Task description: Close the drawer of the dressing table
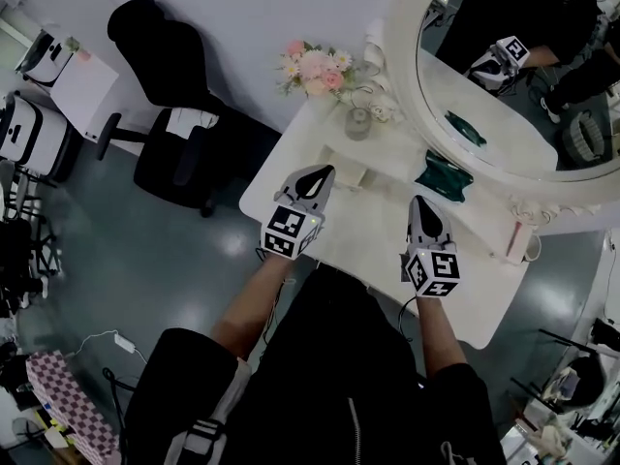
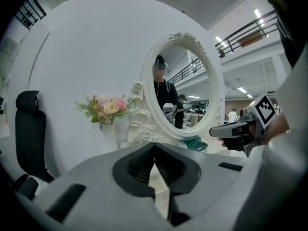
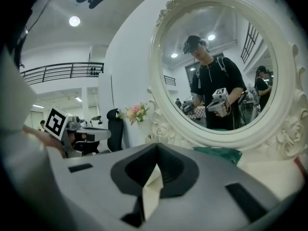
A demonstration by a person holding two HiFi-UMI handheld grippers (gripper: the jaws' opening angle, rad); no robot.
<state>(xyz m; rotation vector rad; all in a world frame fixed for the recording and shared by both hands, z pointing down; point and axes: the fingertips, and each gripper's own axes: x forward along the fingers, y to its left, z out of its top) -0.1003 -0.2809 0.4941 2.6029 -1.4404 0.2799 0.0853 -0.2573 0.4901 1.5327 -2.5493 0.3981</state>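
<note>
The dressing table (image 1: 484, 298) is white, with a smooth painted top that looks like hard wood or board. Its drawer cannot be made out. It should sit in the table's front, under the near edge, where the person's body and arms cover it. A drawer like this is probably stiff and light, and it slides on runners, so a flat push on the middle of its front panel should work better than a pinch. An off-centre push could make it skew and jam.

At the back of the table stands an oval mirror (image 1: 513, 85) in a carved, scrolled white frame. Left of the table is a black padded chair (image 1: 179, 114). On the table's far side are soft pink and cream flowers (image 1: 315, 69), a glossy green dish (image 1: 444, 174) and a small glass jar (image 1: 358, 122).

Above the table's near half, the left gripper (image 1: 315, 177) and right gripper (image 1: 420, 206) both have their jaws together, with nothing between them.
</note>
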